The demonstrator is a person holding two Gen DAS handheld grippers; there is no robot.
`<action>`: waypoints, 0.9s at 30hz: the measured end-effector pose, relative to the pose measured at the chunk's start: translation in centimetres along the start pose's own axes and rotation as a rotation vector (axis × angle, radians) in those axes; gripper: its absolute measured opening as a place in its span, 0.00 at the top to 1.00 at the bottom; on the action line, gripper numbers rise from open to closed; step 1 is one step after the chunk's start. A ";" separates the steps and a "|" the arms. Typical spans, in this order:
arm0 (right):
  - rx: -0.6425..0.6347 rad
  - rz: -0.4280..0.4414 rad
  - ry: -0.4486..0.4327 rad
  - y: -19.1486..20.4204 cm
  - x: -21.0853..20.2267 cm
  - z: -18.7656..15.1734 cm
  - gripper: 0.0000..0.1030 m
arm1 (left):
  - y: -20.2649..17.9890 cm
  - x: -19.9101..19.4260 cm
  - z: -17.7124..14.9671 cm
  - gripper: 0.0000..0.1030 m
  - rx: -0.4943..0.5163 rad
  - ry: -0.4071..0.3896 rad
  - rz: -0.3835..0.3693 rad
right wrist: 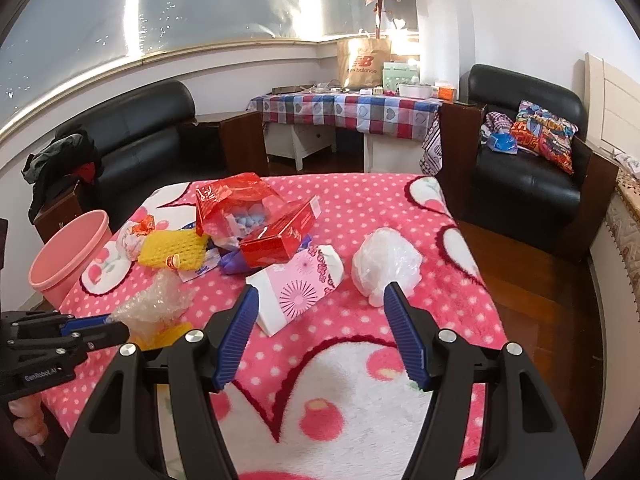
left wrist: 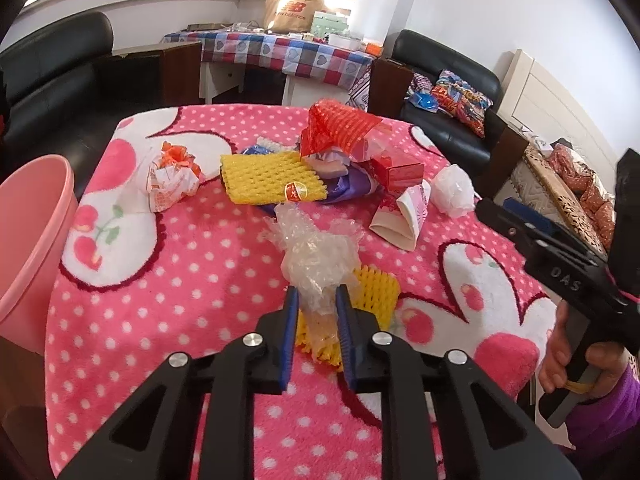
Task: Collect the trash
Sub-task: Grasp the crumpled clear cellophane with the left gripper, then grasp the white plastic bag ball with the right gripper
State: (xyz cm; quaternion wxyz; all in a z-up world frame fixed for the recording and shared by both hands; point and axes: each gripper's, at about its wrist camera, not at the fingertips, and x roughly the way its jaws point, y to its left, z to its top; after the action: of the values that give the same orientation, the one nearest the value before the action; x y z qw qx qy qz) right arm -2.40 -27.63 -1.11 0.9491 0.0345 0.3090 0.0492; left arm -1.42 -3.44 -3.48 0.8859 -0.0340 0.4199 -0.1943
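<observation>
My left gripper (left wrist: 316, 294) is shut on a crumpled clear plastic wrap (left wrist: 316, 256), held over a yellow foam net (left wrist: 378, 294); the wrap also shows in the right wrist view (right wrist: 154, 304). A pink bin (left wrist: 28, 236) stands at the table's left edge. More trash lies on the pink dotted blanket (left wrist: 192, 264): a yellow foam net (left wrist: 268, 178), a red net and wrapper pile (left wrist: 340, 128), a crumpled paper wrapper (left wrist: 172, 178), a pink paper cup (right wrist: 298, 286) and a white plastic bag (right wrist: 386, 266). My right gripper (right wrist: 320, 300) is open and empty above the blanket, near the cup.
Black armchairs (right wrist: 528, 152) stand behind the table on both sides. A checked-cloth side table (right wrist: 348, 110) with a paper bag stands at the back. The pink bin also shows in the right wrist view (right wrist: 70, 256).
</observation>
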 end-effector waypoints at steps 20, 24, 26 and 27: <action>0.032 -0.088 0.042 -3.5 2.9 2.9 0.37 | 1.9 -4.6 0.6 0.85 -0.022 -0.099 -0.052; 0.062 -0.083 0.104 -5.2 4.9 3.4 0.37 | 2.3 -4.3 1.3 0.85 -0.040 -0.086 -0.038; 0.080 -0.067 0.142 -5.7 6.1 3.4 0.37 | 2.4 -4.3 1.7 0.85 -0.045 -0.081 -0.030; 0.093 -0.059 0.162 -6.0 6.7 3.3 0.37 | 2.4 -4.2 1.9 0.85 -0.048 -0.078 -0.024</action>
State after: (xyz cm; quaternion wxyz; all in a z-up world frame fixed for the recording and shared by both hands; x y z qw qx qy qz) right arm 5.36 -32.89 -2.91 0.9195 0.0654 0.3876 0.0094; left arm -1.61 0.16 0.33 0.8982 -0.0676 0.3890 -0.1934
